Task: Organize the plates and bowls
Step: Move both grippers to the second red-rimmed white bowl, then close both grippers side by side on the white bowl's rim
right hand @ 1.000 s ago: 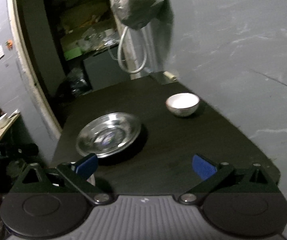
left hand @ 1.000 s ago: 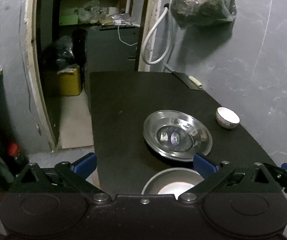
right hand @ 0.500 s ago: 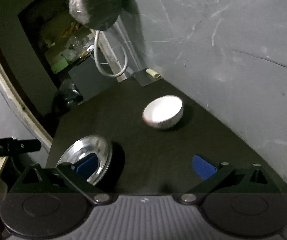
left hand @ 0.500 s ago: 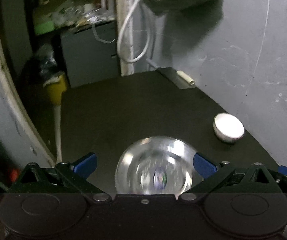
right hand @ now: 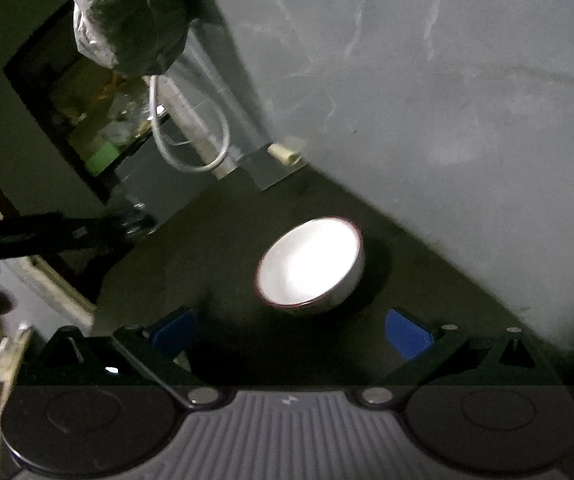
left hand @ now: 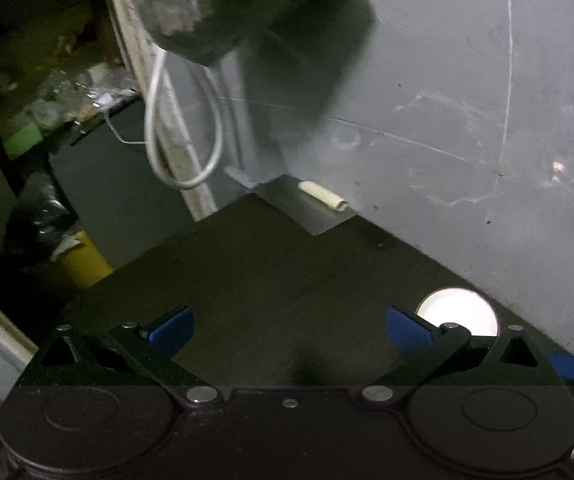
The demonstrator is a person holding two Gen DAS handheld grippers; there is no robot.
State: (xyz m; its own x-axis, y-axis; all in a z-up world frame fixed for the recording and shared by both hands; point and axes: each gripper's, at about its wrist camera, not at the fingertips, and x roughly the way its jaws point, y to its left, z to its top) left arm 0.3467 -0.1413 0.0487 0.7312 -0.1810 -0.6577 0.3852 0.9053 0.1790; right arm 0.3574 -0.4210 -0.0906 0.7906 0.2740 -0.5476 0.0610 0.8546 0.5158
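With its blue pads spread wide and nothing between them, the right gripper (right hand: pixel 289 334) hangs just short of the white bowl (right hand: pixel 310 262), so this looks like the approach to a pick. Beyond the pads, the bowl sits upright on the dark table (right hand: pixel 191 248), near the grey wall (right hand: pixel 447 100), mouth facing up and showing a thin red rim. It is round, so there is no long axis to line up with; any side of the rim would do. To my eye the next move calls for a push forward and down until one pad goes inside the rim and the other outside, then a squeeze.

Over on the other side, the left gripper (left hand: pixel 289 330) is likewise apart and carrying nothing, over bare tabletop, with the same bowl (left hand: pixel 457 312) peeking past its right pad. No plate shows in either view. At the far corner lies a flat metal blade with a pale handle (left hand: pixel 323 196).
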